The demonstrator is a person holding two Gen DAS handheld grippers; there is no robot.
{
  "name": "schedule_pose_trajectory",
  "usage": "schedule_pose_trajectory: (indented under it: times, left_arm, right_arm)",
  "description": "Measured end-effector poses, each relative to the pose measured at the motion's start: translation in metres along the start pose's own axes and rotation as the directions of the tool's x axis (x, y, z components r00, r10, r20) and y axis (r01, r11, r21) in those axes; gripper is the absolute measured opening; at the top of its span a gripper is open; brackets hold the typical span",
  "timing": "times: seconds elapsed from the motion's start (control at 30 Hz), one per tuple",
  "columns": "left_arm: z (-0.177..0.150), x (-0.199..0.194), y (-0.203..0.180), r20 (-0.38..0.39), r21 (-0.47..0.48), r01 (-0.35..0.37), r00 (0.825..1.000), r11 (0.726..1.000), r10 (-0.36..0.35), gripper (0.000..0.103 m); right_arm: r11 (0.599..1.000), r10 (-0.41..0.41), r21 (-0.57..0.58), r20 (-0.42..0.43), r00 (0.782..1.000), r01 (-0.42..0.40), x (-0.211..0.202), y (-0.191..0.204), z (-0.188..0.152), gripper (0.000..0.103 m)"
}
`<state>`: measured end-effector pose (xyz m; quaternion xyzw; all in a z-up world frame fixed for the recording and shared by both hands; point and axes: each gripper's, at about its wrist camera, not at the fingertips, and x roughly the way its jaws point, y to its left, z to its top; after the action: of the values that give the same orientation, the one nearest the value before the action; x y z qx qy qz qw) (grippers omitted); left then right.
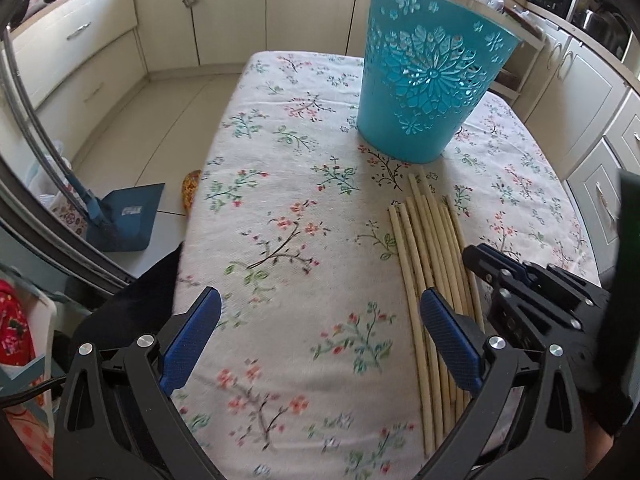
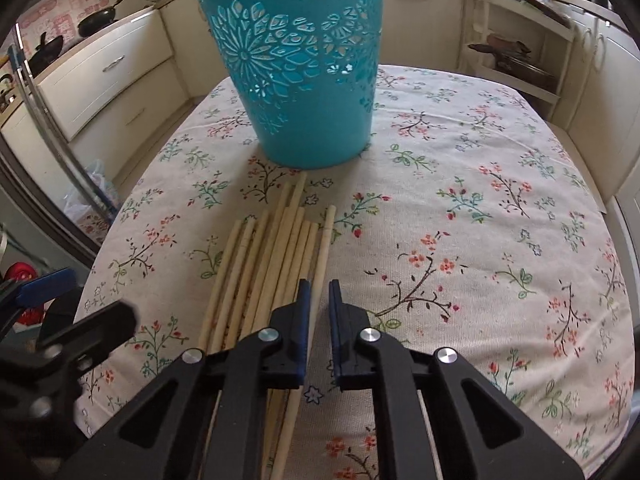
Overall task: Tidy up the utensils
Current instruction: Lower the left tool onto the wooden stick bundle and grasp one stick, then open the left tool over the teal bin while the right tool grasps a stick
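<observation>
Several pale wooden chopsticks [image 1: 430, 248] lie side by side on the floral tablecloth, pointing toward a teal cut-out plastic basket [image 1: 424, 76] that stands upright behind them. My left gripper [image 1: 320, 332] is open and empty, hovering left of the bundle, its right finger over the sticks' edge. In the right wrist view the chopsticks [image 2: 272, 256] lie ahead and below, with the basket [image 2: 304, 68] beyond. My right gripper [image 2: 319, 300] is nearly shut with a narrow gap, its fingers straddling the rightmost chopstick [image 2: 325, 248]; whether it grips the stick is unclear.
The table [image 2: 500, 208] is covered by the floral cloth and drops off at its left edge. A blue dustpan [image 1: 124, 216] rests on the floor at left. Cream kitchen cabinets [image 1: 240, 12] surround the table.
</observation>
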<state>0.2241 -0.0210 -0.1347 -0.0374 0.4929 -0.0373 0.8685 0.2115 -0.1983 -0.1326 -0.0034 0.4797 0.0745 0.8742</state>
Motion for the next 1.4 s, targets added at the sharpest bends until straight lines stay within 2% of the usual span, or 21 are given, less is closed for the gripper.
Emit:
schedule_pose_trajectory:
  times: [0.2,0.3,0.43,0.5,0.53,0.57,0.6,0.63,0.67,0.73,0.83,0.9,0.93,1.03,1.1,1.23,1.33,1.37,1.4]
  left_arm:
    - [0.010,0.027,-0.017,-0.012,0.027,-0.033,0.999,0.999,0.033,0.096]
    - [0.013,0.043,-0.022,-0.033,0.041,-0.053,0.998,0.998,0.054,0.091]
    - [0.016,0.049,-0.029,-0.015,0.075,-0.091,0.996,0.993,0.092,0.085]
    - [0.018,0.049,-0.030,0.007,0.083,-0.085,0.996,0.993,0.084,0.076]
    - [0.018,0.049,-0.031,0.015,0.090,-0.076,0.997,0.993,0.075,0.067]
    - [0.019,0.048,-0.032,0.027,0.100,-0.070,0.997,0.993,0.067,0.053]
    - [0.020,0.048,-0.032,0.035,0.113,-0.052,0.998,0.992,0.049,0.045]
    - [0.020,0.048,-0.034,0.038,0.135,-0.029,0.999,0.990,0.024,0.028]
    - [0.021,0.047,-0.035,0.032,0.154,-0.013,0.999,0.988,0.008,0.016]
    - [0.022,0.047,-0.039,0.009,0.202,0.031,0.999,0.979,-0.034,0.006]
    - [0.024,0.039,-0.035,-0.055,0.209,0.144,0.989,0.967,-0.135,0.005]
    - [0.034,0.011,-0.024,-0.042,0.163,0.238,0.971,0.957,-0.234,0.005]
    - [0.044,-0.011,-0.018,-0.001,0.140,0.286,0.958,0.948,-0.288,0.005]
    - [0.079,-0.069,-0.012,0.163,0.136,0.354,0.913,0.925,-0.373,0.005]
    - [0.113,-0.111,-0.016,0.302,0.159,0.363,0.867,0.918,-0.396,0.005]
    - [0.168,-0.140,-0.041,0.484,0.190,0.324,0.791,0.927,-0.375,0.005]
    - [0.195,-0.142,-0.054,0.581,0.159,0.298,0.743,0.941,-0.333,0.005]
    - [0.204,-0.141,-0.057,0.624,0.131,0.290,0.719,0.948,-0.306,0.005]
    - [0.213,-0.136,-0.058,0.648,0.108,0.283,0.707,0.953,-0.283,0.005]
  right_arm:
    - [0.999,0.004,-0.046,-0.012,1.000,-0.004,-0.003,-0.006,-0.001,0.008]
    - [1.000,0.026,-0.018,-0.006,1.000,-0.026,-0.004,-0.013,-0.004,0.008]
    - [0.999,0.036,-0.004,-0.004,0.999,-0.036,-0.002,-0.015,-0.005,0.008]
    - [0.999,0.042,0.000,-0.002,0.999,-0.042,-0.002,-0.016,-0.004,0.008]
    - [0.999,0.046,0.003,0.000,0.999,-0.046,-0.002,-0.016,-0.004,0.008]
    - [0.999,0.050,0.008,0.001,0.999,-0.050,-0.001,-0.017,-0.004,0.008]
    - [0.998,0.054,0.015,0.003,0.999,-0.054,-0.001,-0.019,-0.003,0.008]
    - [0.998,0.057,0.019,0.005,0.998,-0.057,-0.001,-0.019,-0.003,0.008]
    - [0.998,0.058,0.021,0.008,0.998,-0.058,0.000,-0.019,-0.003,0.008]
    - [0.998,0.058,0.022,0.011,0.998,-0.059,0.000,-0.020,-0.002,0.008]
    - [0.997,0.069,0.033,0.011,0.998,-0.069,0.000,-0.021,-0.002,0.008]
    - [0.995,0.083,0.048,0.009,0.997,-0.083,0.001,-0.024,-0.002,0.008]
    - [0.995,0.088,0.054,0.010,0.996,-0.089,0.001,-0.025,-0.003,0.008]
    - [0.994,0.091,0.060,0.012,0.996,-0.092,0.001,-0.026,-0.002,0.008]
    - [0.994,0.091,0.060,0.014,0.996,-0.091,0.001,-0.025,-0.002,0.008]
    - [0.993,0.098,0.066,0.017,0.995,-0.099,0.000,-0.027,-0.003,0.008]
    - [0.993,0.100,0.066,0.026,0.995,-0.102,0.000,-0.027,-0.004,0.009]
    - [0.992,0.103,0.064,0.030,0.994,-0.104,0.000,-0.027,-0.004,0.010]
    - [0.993,0.103,0.060,0.036,0.994,-0.105,0.000,-0.026,-0.004,0.011]
